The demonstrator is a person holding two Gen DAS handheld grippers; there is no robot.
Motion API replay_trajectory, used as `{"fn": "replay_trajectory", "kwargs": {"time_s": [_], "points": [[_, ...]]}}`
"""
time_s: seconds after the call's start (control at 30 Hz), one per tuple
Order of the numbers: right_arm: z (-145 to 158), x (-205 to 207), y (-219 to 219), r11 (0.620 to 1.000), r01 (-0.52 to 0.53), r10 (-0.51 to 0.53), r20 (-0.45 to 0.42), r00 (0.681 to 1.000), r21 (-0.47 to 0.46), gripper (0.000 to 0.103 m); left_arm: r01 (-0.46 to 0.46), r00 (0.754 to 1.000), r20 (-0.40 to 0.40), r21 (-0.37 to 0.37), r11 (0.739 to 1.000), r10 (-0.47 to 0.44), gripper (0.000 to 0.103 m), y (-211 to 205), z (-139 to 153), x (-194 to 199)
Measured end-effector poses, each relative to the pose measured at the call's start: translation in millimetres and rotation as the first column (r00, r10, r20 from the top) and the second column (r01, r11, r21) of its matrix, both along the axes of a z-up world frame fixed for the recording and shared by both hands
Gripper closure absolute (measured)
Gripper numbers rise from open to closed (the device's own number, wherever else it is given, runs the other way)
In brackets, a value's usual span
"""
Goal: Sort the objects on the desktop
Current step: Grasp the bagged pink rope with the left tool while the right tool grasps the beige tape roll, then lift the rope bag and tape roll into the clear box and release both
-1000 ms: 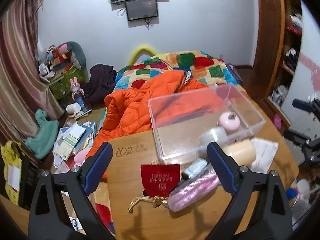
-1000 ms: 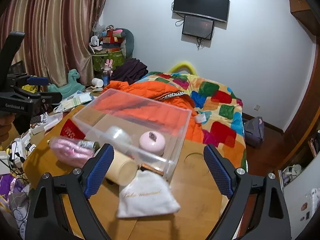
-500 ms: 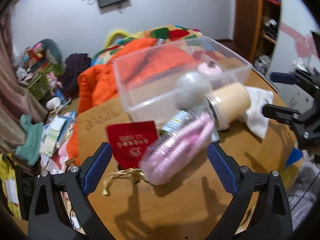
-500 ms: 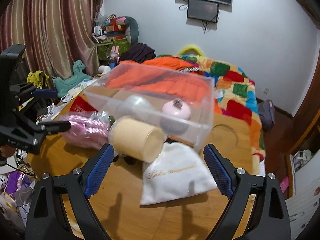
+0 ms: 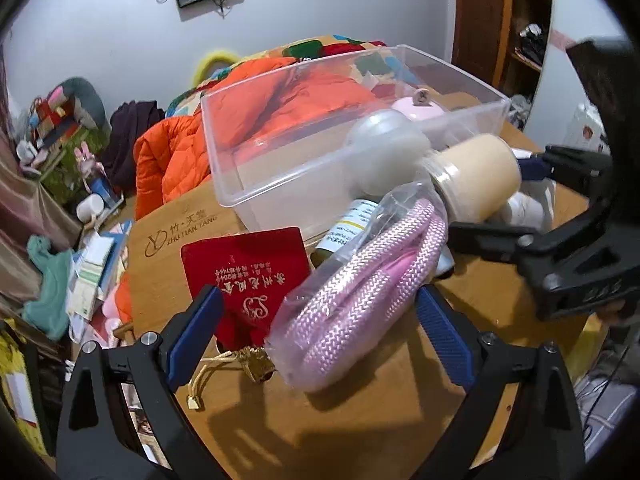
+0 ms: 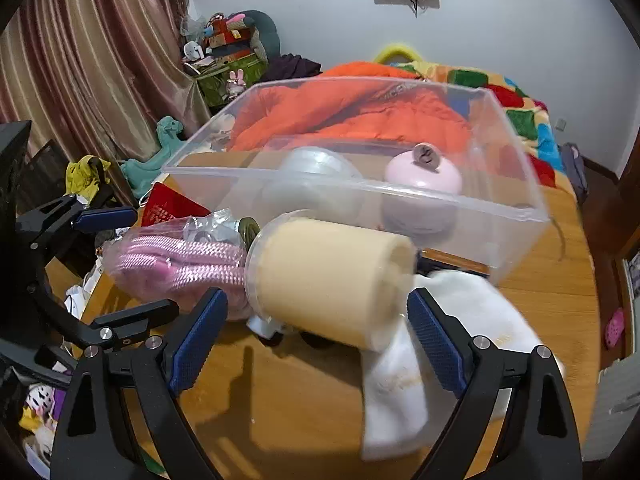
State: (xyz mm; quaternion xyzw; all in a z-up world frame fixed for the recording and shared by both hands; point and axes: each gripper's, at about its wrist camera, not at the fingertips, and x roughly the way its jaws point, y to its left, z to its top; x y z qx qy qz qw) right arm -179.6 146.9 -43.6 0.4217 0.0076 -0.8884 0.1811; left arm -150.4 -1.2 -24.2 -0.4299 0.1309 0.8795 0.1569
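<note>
A clear plastic box (image 5: 280,168) (image 6: 512,216) stands on the wooden table, with a pink round case (image 6: 424,176) and a translucent white ball (image 6: 316,164) inside. In front lie a bagged pink rope (image 5: 360,300) (image 6: 180,264), a cream cylinder (image 5: 480,180) (image 6: 332,280), a red pouch (image 5: 248,272), a small bottle (image 5: 348,224) and a white cloth pouch (image 6: 452,320). My left gripper (image 5: 316,332) is open, its fingers on either side of the rope bag. My right gripper (image 6: 316,332) is open, its fingers on either side of the cream cylinder.
The wooden table (image 5: 360,420) ends near a bed with an orange jacket (image 5: 176,160) and a patchwork quilt (image 6: 520,100). Clutter covers the floor at the left. A curtain (image 6: 80,80) hangs at the left. Each gripper shows in the other's view.
Both grippers have moved forward and down towards the table objects. The left now straddles the rope bag, the right the cream cylinder. Both stay open.
</note>
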Motion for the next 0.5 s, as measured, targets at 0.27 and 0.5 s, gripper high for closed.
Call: {"fn": "replay_trajectory", "kwargs": {"time_s": [0.27, 0.5], "points": [[0, 5, 5, 1.0, 0.006, -0.006, -0.059, 0.998, -0.001, 0.024, 0.012, 1.0, 0.013, 0.065, 0.998, -0.013, 0.006, 1, -4, -3], [16, 14, 17, 0.997, -0.003, -0.005, -0.106, 0.994, -0.082, 0.035, 0.038, 0.996, 0.076, 0.108, 0.993, -0.046, 0.04, 11, -10, -4]]}}
